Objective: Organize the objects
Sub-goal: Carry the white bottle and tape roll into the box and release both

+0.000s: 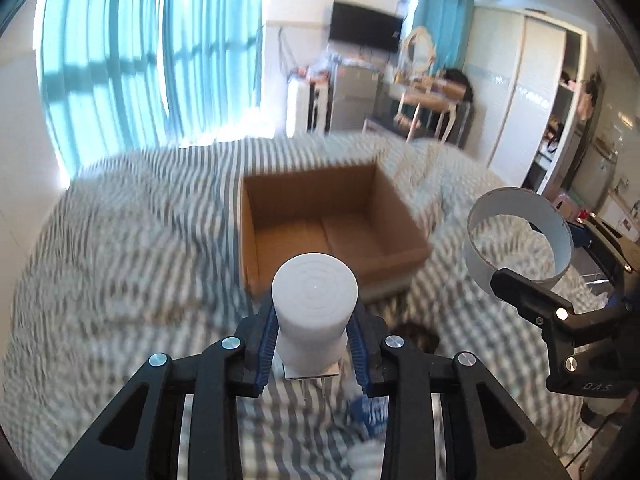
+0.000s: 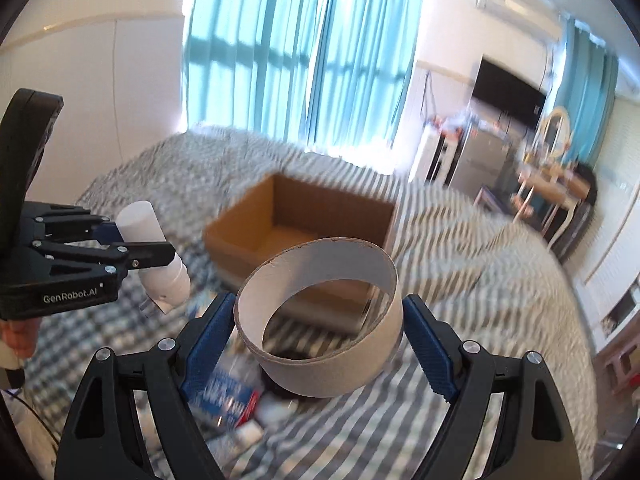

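My left hand-held gripper (image 1: 314, 354) is closed tight on a white plug adapter (image 1: 314, 300). The blue pads press its narrower lower body from both sides, its round wide cap faces the camera, and two metal prongs stick out below the grip. In the right wrist view the same adapter (image 2: 154, 256) is seen from the side, held tilted above the bed.

My right hand-held gripper (image 2: 318, 340) stands wide and holds a cardboard ring (image 2: 320, 320), an empty tape core. The blue pads touch its outer wall on the left and on the right, and the hole of the ring faces up toward the camera.

Both things are in the air above the striped bed cover (image 1: 120, 240). An open brown cardboard box (image 1: 324, 224) lies on the bed ahead of both grippers, and nothing is visible inside it. Under the ring, on the cover, lie a blue printed packet (image 2: 228, 392) and some small things, too blurred to tell.
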{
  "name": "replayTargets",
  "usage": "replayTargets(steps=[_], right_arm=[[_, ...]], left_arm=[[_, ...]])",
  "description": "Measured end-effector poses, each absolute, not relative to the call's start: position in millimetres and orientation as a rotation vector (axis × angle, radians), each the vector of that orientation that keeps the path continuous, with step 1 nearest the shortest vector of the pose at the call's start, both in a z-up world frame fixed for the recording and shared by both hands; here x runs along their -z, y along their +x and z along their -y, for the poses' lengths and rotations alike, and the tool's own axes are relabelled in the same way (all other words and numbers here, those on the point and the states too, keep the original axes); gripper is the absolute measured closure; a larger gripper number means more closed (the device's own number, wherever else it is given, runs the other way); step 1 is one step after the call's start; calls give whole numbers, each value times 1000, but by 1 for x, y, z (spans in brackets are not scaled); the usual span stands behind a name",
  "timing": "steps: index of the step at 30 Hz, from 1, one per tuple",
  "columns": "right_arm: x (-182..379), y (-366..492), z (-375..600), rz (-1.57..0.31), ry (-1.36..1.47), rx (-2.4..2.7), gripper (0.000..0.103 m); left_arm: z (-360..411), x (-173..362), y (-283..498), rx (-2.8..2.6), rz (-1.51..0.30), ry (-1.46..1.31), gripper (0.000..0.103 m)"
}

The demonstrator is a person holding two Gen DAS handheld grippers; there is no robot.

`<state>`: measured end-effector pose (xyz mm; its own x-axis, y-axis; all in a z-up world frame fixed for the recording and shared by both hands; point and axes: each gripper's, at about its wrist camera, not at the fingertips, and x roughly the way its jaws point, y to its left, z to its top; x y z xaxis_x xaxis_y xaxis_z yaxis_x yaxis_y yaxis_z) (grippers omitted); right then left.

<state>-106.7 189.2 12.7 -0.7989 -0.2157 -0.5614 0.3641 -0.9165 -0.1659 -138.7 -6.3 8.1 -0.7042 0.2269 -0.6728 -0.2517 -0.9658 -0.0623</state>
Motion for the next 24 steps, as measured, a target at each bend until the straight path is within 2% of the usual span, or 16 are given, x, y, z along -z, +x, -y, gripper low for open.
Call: replayTargets(steps=[6,13,18,21,24], right_arm=[[-63,-133,-176,-360,633,2710,19],[-89,-202,-168,-245,604,2750,19],[-66,-268,-172,-64,684,2779,19],[-30,-293,-176,27,767,2780,19],[6,-306,-172,-9,840,2750,19]], left_arm=[[3,-57,-171,-2769,-143,-896,71],[0,-67,-238,-2793,-123,-875,71],[-6,-42,-285,-2810,-88,-908,71],[-8,-11,-300,-2743,-50,-939,71],[-13,23,-309,-2716,-123,-970,71]])
